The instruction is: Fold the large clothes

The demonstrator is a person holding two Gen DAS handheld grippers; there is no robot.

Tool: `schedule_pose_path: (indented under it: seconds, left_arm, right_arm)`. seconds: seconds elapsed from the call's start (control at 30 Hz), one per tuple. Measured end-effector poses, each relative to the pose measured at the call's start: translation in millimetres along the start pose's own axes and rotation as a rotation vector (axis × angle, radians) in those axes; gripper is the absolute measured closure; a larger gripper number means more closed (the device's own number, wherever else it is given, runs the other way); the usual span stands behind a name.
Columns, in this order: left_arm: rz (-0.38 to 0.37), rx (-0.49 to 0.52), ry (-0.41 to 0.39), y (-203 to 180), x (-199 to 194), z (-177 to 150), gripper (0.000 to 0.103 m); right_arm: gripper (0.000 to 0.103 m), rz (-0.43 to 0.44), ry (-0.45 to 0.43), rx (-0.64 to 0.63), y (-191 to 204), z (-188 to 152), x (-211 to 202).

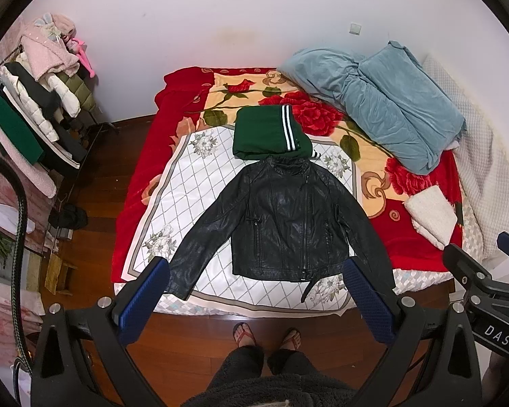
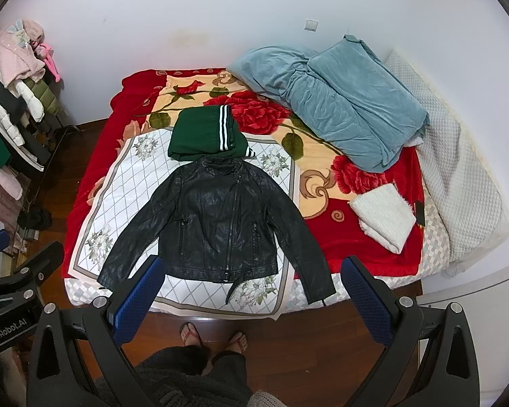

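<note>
A black leather jacket (image 1: 285, 217) lies spread flat, front up and sleeves out, on a white patterned cloth (image 1: 186, 183) on the bed; it also shows in the right wrist view (image 2: 220, 220). A folded green garment with white stripes (image 1: 268, 130) lies just beyond its collar, also in the right wrist view (image 2: 203, 132). My left gripper (image 1: 254, 271) is open and empty, held above the floor before the bed's near edge. My right gripper (image 2: 251, 271) is open and empty beside it, to the right.
A rumpled blue quilt (image 1: 383, 101) lies at the bed's far right. A folded white towel (image 2: 383, 217) lies on the red flowered blanket (image 1: 142, 156). A loaded clothes rack (image 1: 34, 101) stands at the left. The person's sandalled feet (image 1: 244, 334) stand on the wooden floor.
</note>
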State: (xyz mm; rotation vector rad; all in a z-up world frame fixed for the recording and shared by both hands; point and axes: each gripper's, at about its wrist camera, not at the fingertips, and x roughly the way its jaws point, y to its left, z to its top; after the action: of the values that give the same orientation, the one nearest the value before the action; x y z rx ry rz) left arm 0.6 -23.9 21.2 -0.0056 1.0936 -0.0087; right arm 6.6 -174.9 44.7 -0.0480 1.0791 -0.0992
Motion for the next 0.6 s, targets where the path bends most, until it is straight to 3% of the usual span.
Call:
schedule_pose_path:
  seconds: [0.43,0.6]
  left_arm:
    - [0.001,-0.003,-0.001,-2,0,1,0.0]
    - [0.068,-0.019,-0.069,1,21,14,0.0]
  right_arm:
    - [0.0,-0.003,0.0,0.007,4,0,1]
    - [0.0,-0.001,-0.047,0.065,4,2,28]
